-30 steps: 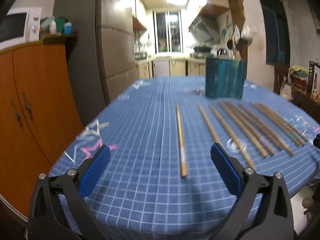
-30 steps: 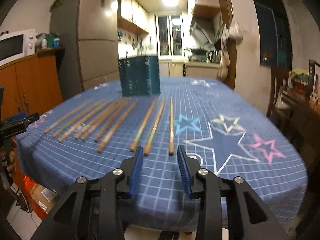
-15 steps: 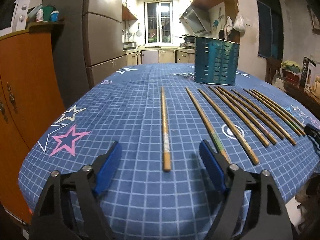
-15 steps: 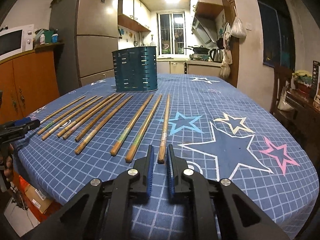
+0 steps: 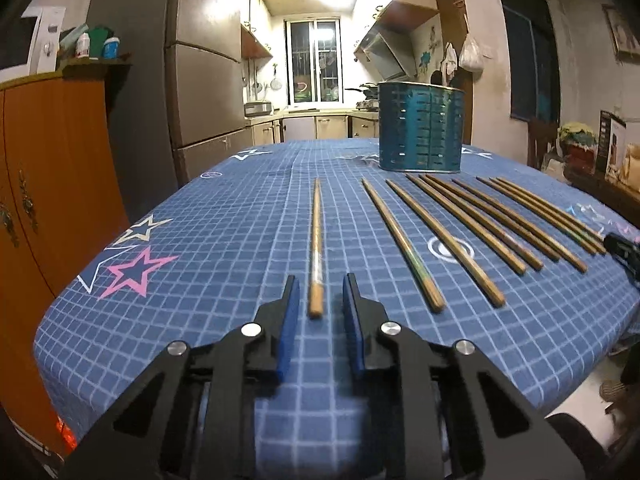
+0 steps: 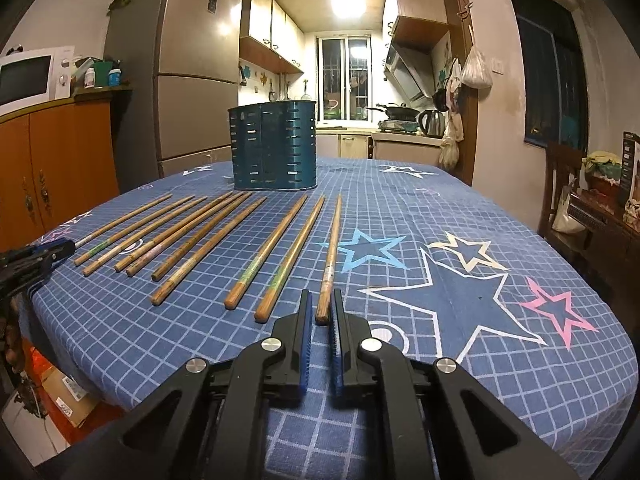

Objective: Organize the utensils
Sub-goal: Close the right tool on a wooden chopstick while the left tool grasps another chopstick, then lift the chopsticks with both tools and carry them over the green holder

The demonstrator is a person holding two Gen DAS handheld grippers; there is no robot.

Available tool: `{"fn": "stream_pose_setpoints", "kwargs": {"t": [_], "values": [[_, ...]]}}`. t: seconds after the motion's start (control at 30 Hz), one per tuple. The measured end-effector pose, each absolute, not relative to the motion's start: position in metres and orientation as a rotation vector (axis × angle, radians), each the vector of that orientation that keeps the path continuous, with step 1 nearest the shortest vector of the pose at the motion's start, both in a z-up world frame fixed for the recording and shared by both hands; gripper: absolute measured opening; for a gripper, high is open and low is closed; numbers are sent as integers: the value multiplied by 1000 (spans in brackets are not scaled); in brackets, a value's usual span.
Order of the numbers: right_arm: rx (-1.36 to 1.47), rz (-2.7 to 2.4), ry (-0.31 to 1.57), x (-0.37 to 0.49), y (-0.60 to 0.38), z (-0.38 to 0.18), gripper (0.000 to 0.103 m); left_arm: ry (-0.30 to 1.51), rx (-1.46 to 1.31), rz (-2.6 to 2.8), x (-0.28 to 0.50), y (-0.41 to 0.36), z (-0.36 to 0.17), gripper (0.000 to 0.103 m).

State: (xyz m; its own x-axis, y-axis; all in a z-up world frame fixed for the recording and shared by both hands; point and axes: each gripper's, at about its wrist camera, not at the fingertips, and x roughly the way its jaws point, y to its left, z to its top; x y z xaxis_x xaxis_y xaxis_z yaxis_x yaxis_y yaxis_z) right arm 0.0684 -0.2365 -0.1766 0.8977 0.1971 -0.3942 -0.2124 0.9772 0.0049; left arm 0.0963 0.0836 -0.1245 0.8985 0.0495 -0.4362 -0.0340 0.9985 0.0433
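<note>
Several wooden chopsticks lie side by side on the blue checked tablecloth (image 5: 224, 240), pointing at a teal slotted holder (image 5: 420, 128) (image 6: 274, 148) standing behind them. My left gripper (image 5: 320, 280) straddles the near end of the leftmost chopstick (image 5: 316, 240). Its jaws are closing, and a small gap still shows on each side of the stick. My right gripper (image 6: 322, 294) is shut on the near end of the rightmost chopstick (image 6: 332, 240), which still rests on the cloth. Each gripper shows at the edge of the other's view: the left gripper (image 6: 40, 254), the right gripper (image 5: 622, 246).
The table's near edge runs just under both grippers. An orange cabinet (image 5: 48, 200) and a tall fridge (image 5: 200, 80) stand to the left. A dark chair (image 6: 560, 184) and a cluttered sideboard (image 6: 608, 208) stand to the right. A cardboard box (image 6: 64, 400) lies on the floor.
The left jaws have narrowed from wide apart to close around the leftmost chopstick's end, and the gripper has sunk toward the cloth. The right jaws have closed onto the rightmost chopstick.
</note>
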Motion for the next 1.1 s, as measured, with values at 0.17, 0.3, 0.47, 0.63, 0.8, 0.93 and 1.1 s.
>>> {"fn": "stream_pose_setpoints", "kwargs": {"t": [0.17,0.3,0.47,0.63,0.8,0.93,1.1], "values": [[-35,208,392,65,-237,-178,11,423,11,56,92,84,-126,19],[-31,201,382,63,-236,-179,9,409,-1,62,90,83,-127,5],[-18,189,370,61,-236,-180,8,404,-27,59,91,85,-127,5],[-19,183,361,60,-236,-180,8,393,-37,60,91,86,-126,5],[-15,176,344,57,-238,-176,8,362,-23,59,84,84,-117,5],[-13,172,300,50,-242,-161,8,301,-4,56,77,85,-92,5],[-36,182,202,42,-243,-120,8,190,6,48,76,87,-46,5]]}}
